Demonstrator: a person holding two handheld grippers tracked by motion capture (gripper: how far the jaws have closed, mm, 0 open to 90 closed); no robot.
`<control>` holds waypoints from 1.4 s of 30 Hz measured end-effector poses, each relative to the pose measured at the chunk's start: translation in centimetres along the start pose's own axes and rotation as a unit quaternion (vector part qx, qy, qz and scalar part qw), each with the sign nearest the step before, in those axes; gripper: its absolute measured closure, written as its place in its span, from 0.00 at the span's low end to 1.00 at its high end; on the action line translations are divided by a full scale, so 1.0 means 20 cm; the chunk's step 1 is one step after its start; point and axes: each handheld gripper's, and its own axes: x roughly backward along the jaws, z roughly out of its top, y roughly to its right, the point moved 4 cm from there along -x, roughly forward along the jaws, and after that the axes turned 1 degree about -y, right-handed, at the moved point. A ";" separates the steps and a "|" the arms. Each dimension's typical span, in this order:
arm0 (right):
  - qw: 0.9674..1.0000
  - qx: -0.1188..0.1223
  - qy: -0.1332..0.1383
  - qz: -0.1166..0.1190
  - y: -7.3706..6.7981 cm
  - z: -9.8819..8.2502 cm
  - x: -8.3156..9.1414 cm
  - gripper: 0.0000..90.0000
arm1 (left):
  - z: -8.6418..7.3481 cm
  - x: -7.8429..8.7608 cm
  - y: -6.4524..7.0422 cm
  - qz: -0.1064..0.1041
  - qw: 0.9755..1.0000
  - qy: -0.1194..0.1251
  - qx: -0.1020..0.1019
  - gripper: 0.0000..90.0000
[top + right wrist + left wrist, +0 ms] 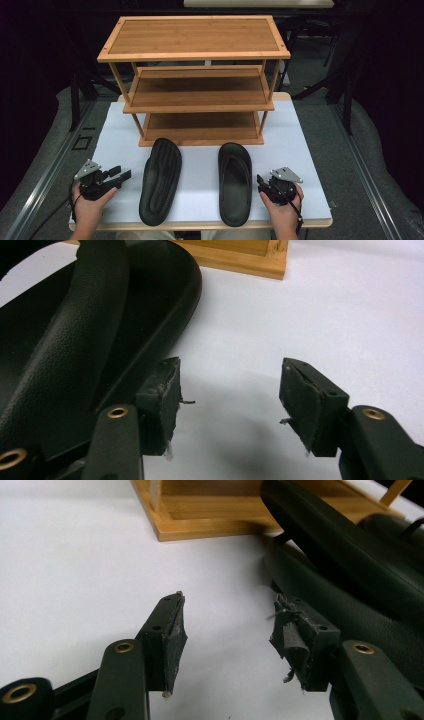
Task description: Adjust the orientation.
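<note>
Two black slippers lie side by side on the white table in front of a wooden three-tier shoe rack (195, 50). The left slipper (160, 181) lies with its ridged sole up; the right slipper (235, 184) lies with its footbed up. My left gripper (120, 173) rests open just left of the left slipper (350, 580), apart from it, nothing between its jaws (227, 632). My right gripper (260, 182) sits open just right of the right slipper (75, 340), also empty (230, 392).
The rack's bottom shelf (210, 515) stands right behind the slippers' toes, and its base corner (245, 257) is near the right slipper. The white table top (300, 145) ends close in front of the hands. Dark floor and metal frames surround the table.
</note>
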 end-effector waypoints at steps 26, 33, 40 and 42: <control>0.999 -0.015 0.026 0.017 -0.02 -0.01 0.04 0.63 | -0.02 -0.08 0.07 -0.028 0.998 -0.060 -0.020 0.93; 1.000 -0.018 0.020 0.015 -0.01 -0.01 0.05 0.66 | -0.03 -0.12 0.12 -0.039 0.995 -0.081 -0.036 1.00; 1.000 -0.014 0.022 0.016 -0.01 -0.02 0.06 0.65 | -0.04 -0.16 0.15 -0.042 0.992 -0.106 -0.053 1.00; 1.000 -0.017 0.020 0.012 -0.01 -0.02 0.06 0.64 | -0.04 -0.17 0.16 -0.043 0.992 -0.103 -0.055 1.00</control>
